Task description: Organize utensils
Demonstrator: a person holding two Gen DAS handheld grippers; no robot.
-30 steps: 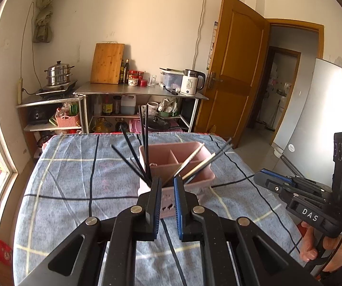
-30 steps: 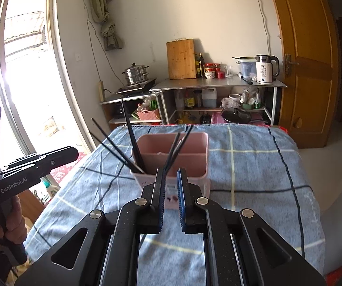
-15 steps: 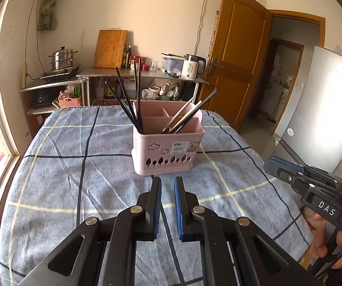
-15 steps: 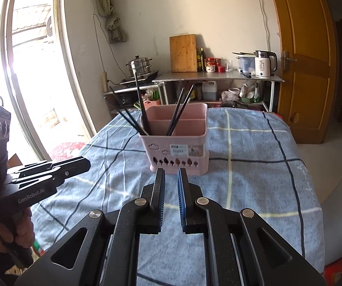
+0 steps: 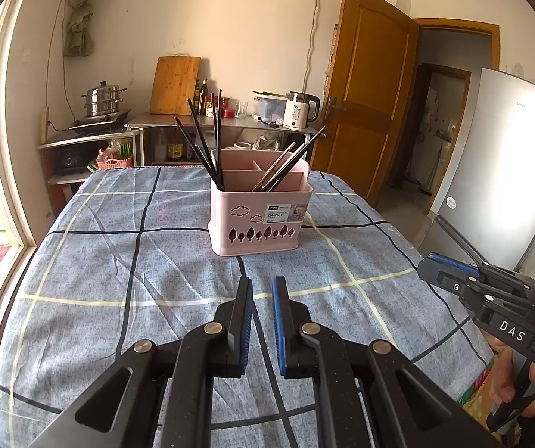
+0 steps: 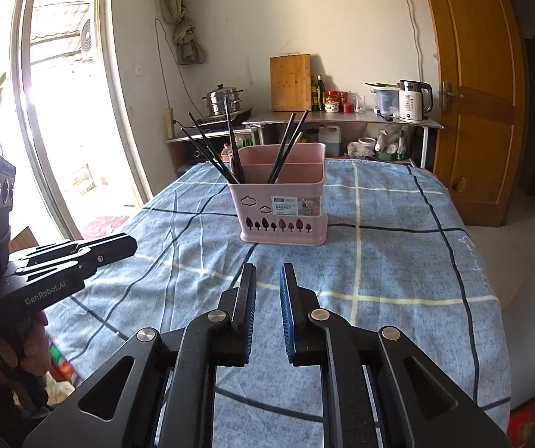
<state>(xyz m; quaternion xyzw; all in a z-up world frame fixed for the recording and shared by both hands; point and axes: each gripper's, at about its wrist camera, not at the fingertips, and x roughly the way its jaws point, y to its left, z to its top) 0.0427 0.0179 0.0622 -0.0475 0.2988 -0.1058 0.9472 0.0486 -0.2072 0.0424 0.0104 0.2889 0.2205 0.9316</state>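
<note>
on the tabletop (image 5: 125,261) the left hand-held gripper (image 5: 261,289) is nearly closed and empty, chopsticks (image 5: 207,142) all stand in the pink basket (image 5: 260,216) mid-table, right hand-held gripper (image 6: 267,276) just cracked open, empty, so sorting looks done.

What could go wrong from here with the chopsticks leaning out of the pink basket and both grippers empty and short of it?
1. The chopsticks lean far out over the rim of the pink basket; a gripper reaching in could catch one and flick it out.
2. The basket stands on a loose, wrinkled tablecloth; a sideways nudge might slide or tip it.
3. The left gripper and right gripper sit close together and could collide if both go for the basket.
</note>
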